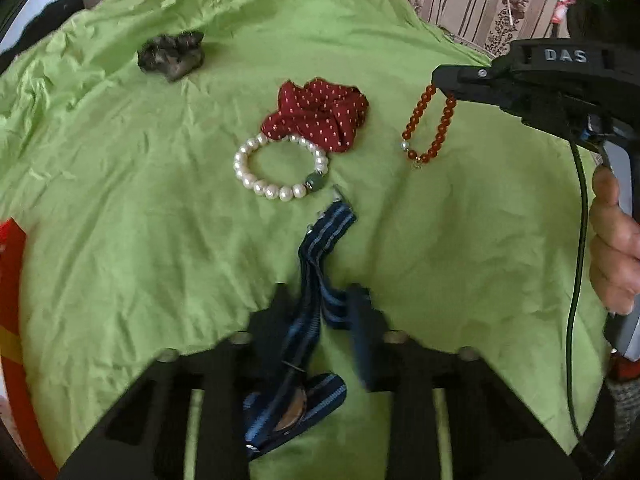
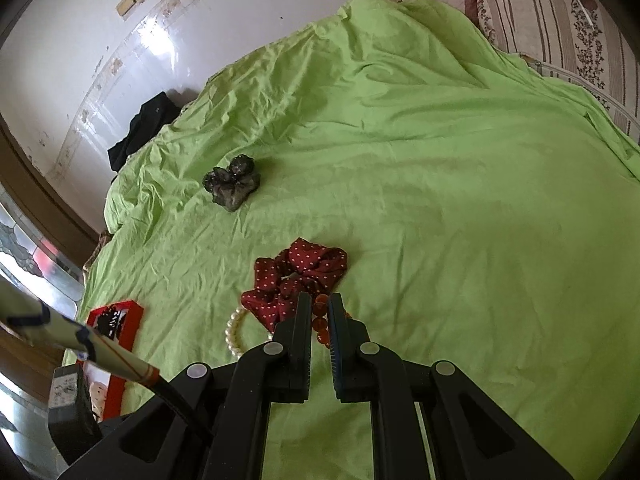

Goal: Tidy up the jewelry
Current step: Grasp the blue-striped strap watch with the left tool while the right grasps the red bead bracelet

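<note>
My left gripper is shut on a blue striped watch strap, whose watch face hangs below the fingers. My right gripper is shut on an amber bead bracelet, which hangs from its tip above the cloth in the left wrist view. A white pearl bracelet lies on the green cloth and touches a red dotted scrunchie. Both also show in the right wrist view: the scrunchie just ahead of my right fingers, the pearl bracelet to their left.
A dark grey-green scrunchie lies far left on the cloth, also in the right wrist view. A red box sits at the cloth's left edge. A striped cushion lies at the far right. A black garment lies by the wall.
</note>
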`<state>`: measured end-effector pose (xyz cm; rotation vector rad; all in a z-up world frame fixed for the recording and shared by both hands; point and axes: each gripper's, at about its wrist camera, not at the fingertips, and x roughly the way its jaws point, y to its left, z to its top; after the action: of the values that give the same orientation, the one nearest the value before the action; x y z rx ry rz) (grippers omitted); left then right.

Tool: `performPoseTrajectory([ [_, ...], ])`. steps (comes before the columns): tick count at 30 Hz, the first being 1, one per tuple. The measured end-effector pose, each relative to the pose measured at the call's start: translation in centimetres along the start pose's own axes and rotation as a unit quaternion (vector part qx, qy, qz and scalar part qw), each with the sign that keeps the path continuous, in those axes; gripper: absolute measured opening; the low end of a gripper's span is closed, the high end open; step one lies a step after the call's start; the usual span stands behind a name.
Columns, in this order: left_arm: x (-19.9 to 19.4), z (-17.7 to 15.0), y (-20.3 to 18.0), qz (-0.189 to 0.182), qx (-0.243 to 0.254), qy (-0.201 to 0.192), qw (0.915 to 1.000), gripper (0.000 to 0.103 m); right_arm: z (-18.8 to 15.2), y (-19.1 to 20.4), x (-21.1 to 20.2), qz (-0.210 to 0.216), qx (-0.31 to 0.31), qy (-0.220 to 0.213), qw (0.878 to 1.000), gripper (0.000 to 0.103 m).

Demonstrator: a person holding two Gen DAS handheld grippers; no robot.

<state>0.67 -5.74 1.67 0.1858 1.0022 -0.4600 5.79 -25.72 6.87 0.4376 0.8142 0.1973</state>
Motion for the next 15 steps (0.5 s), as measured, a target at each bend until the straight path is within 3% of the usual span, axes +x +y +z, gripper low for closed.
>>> performPoseTrajectory([
  [2, -1.1, -0.1, 0.2, 0.001, -0.009, -0.007, 0.9999, 0.008, 0.0, 0.0, -0.2, 0.002, 0.001, -0.003, 1.000, 0.008],
  [8, -8.0, -1.4, 2.5, -0.022, -0.054, -0.069, 0.9960, 0.007, -0.1, 1.1, -1.5, 0.016, -0.001, -0.016, 1.000, 0.009],
  [15, -16.8, -3.5, 7.3, -0.025, -0.116, -0.161, 0.9797, 0.007, -1.6, 4.4, -3.1, 0.018, -0.036, -0.028, 0.999, 0.009],
])
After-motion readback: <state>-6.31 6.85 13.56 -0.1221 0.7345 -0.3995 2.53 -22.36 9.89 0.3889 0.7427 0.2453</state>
